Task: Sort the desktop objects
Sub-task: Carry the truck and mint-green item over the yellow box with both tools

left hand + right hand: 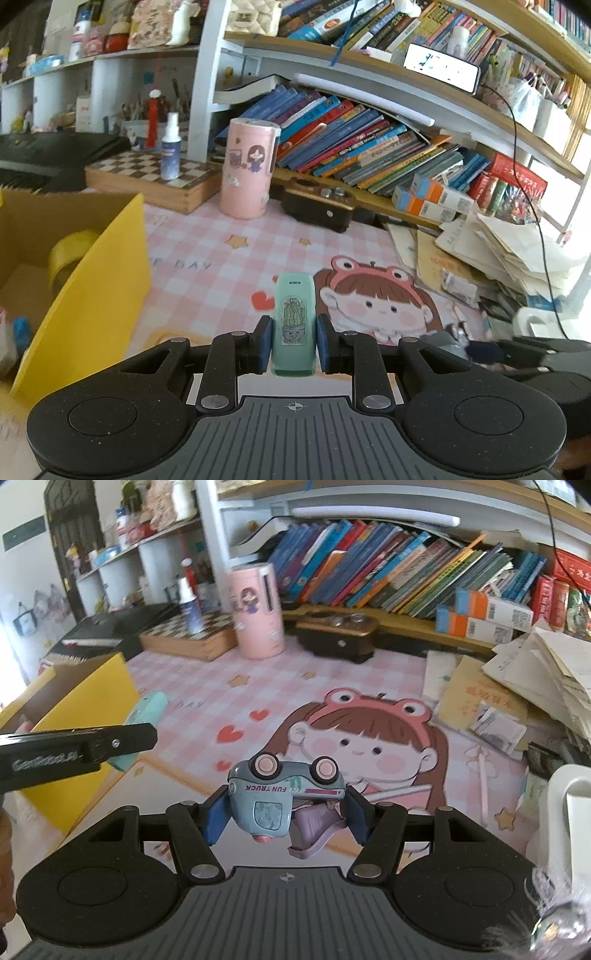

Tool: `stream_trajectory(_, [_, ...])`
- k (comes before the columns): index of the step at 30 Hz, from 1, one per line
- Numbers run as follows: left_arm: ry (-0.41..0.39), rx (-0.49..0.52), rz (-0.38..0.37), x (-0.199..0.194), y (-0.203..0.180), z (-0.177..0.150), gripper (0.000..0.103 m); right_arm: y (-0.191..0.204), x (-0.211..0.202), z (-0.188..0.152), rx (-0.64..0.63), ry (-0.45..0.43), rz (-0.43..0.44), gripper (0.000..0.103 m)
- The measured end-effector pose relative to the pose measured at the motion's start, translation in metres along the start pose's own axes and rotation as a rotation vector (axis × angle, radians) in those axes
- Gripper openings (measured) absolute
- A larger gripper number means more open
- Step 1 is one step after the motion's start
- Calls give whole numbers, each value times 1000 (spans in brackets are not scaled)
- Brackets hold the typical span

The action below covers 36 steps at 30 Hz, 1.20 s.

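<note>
The left gripper (293,341) has its blue-padded fingers (265,343) clamped on a mint-green stapler (293,325) with a cactus sticker, held upright between them above the pink checked surface (207,258). To the left of those fingers stands an open yellow box (92,288) with a roll of yellow tape (68,254) inside.

The right gripper (286,810) grips a grey-blue toy truck (284,790), upside down between its fingers, pink wheels up, lettered "FUN TRUCK". A pink cylindrical container (256,609) stands well ahead.
</note>
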State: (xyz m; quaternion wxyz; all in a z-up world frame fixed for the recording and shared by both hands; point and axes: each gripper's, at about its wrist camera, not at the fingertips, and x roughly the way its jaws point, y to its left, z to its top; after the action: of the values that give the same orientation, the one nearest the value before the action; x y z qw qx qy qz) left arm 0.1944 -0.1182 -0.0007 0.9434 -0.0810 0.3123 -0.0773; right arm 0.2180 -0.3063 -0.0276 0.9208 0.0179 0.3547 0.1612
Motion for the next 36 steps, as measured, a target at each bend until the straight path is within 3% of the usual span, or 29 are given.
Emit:
stream_trajectory(15, [1,-24,-31,-65,39,-36,23,68,-32,-33,-40,47,16,61])
stream_trajectory(36, [-17,-49,-22,-164,138,-75,23,205,-72,-77,-58,59,14,61])
